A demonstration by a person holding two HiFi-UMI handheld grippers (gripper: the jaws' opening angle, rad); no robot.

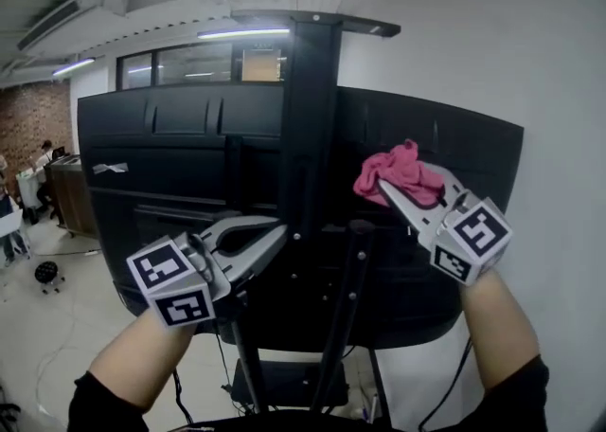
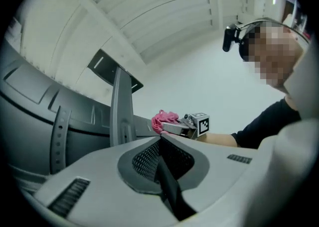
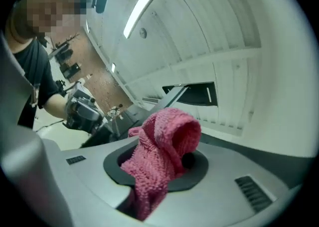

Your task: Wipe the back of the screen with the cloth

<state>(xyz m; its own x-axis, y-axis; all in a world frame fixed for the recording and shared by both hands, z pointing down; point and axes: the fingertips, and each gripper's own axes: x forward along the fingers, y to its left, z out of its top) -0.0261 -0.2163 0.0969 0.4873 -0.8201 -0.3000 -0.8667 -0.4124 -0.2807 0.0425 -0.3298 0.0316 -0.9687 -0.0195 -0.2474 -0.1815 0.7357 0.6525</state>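
Pink knitted cloth (image 3: 164, 156) sits bunched between the fingers of my right gripper (image 1: 402, 195), which are clamped on its lower part. A loose fold stands up past the fingertips, and a tail runs back between the jaws toward the gripper body. It is soft, light and floppy, so I judge it will fold over or drag rather than lie flat. The knit should catch a little on plastic instead of sliding. The hold is near the middle of the bunch, which leaves a pad of fabric ahead of the fingertips. That pad is what I want to meet the surface, not the hard jaw tips. A grip further down the tail would let it flap.

Just ahead of those fingertips is the back of the screen (image 1: 180, 165), a large black panel. In the head view the cloth is at its upper right area, and I cannot tell whether it touches. To the left of the fingers, the black stand column (image 1: 308, 136) runs upright across the middle of the panel.

My left gripper (image 1: 270, 239) hangs lower, on the far side of the column, with its jaws closed together on nothing and its tips near the column. I would press lightly, since a screen on a stand could rock. A white wall (image 1: 473, 42) lies beyond the panel's right edge.
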